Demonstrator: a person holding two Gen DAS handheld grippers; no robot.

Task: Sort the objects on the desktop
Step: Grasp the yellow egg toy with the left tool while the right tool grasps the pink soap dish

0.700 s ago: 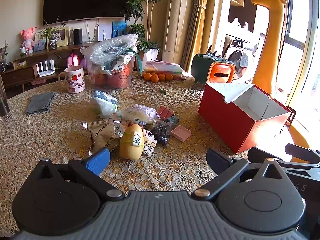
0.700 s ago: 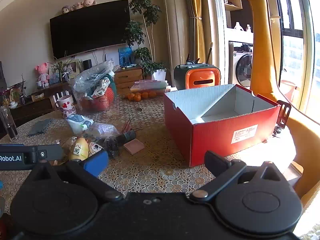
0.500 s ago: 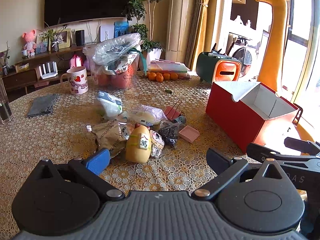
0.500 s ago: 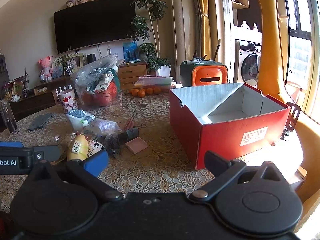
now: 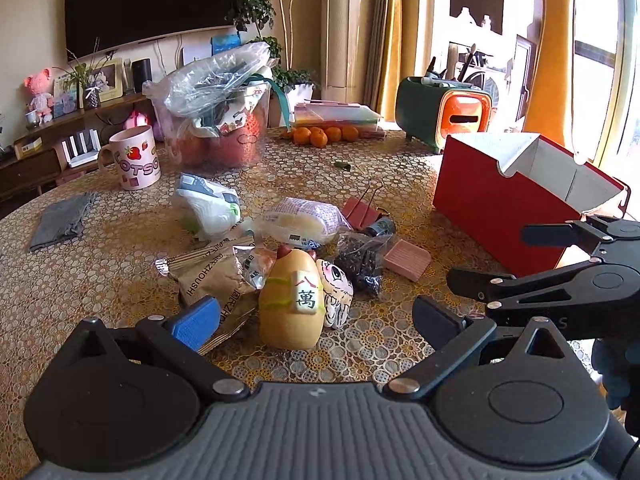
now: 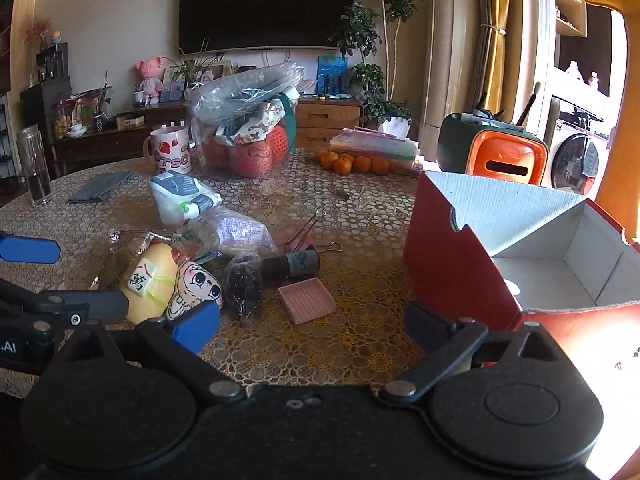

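Lace-covered table (image 5: 80,280) holds an unsorted pile: yellow toy (image 5: 291,304), snack packets (image 5: 216,276), pink block (image 5: 407,260); red box (image 6: 460,264) looks empty; left gripper (image 5: 316,318) and right gripper (image 6: 312,326) both gape wide, nothing held, sorting not begun

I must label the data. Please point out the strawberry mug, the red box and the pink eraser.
strawberry mug (image 5: 138,164), left wrist view, on its printed side.
red box (image 6: 452,264), right wrist view, on its red outer wall.
pink eraser (image 6: 307,300), right wrist view, on its top face.
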